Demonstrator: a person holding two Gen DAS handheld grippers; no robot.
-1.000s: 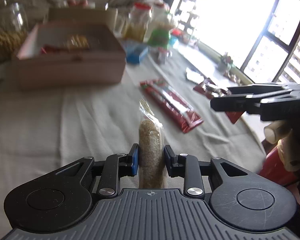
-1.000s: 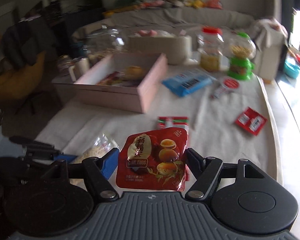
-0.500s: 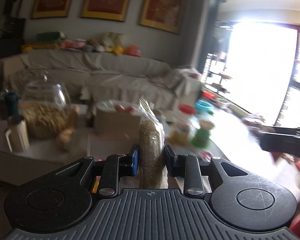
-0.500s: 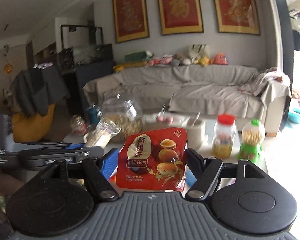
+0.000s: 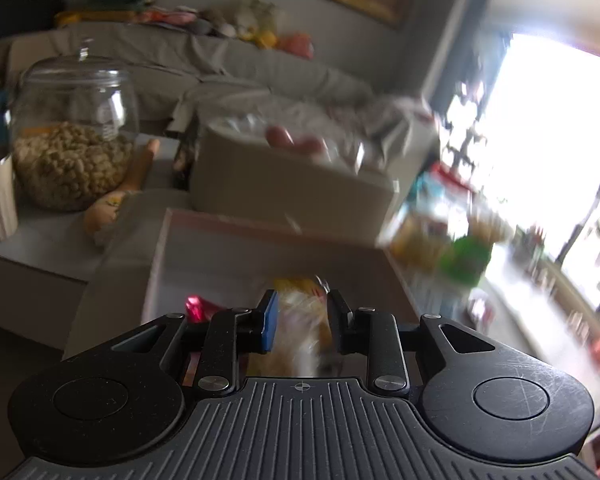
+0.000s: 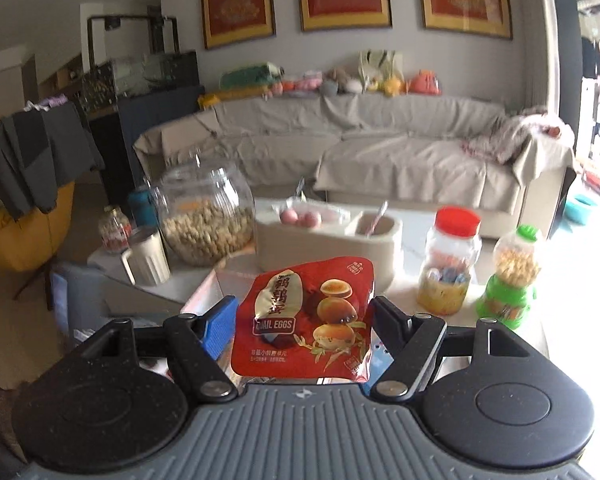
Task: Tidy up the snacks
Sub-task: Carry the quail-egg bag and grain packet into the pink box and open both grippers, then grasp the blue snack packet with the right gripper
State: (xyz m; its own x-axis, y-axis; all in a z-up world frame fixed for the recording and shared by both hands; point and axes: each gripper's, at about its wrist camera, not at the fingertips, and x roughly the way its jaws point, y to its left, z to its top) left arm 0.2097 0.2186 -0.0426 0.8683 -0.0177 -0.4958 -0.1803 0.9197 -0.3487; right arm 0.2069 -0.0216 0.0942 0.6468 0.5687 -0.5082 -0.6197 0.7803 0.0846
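Carrying snacks to sort, we kept the left gripper (image 5: 302, 326) pinched on a blurred grain packet (image 5: 300, 332) above the pink box (image 5: 220, 252), w/ the right gripper (image 6: 303, 320) clamping the quail-egg pouch (image 6: 304, 320) nearby.

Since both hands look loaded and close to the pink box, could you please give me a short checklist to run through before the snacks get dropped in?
1. Right gripper holds the red foil quail-egg pouch between its fingers: ok.
2. Left gripper holds the clear, narrow bag of pale grain snack: ok, though blurred.
3. Open pink cardboard box lies below and ahead of the left gripper: ok.
4. Free floor left in the box: ok; only a shiny red packet and something yellow show.
5. Round glass jar of nuts stands apart from the box: ok.
6. Right pouch is over the box: cannot tell.
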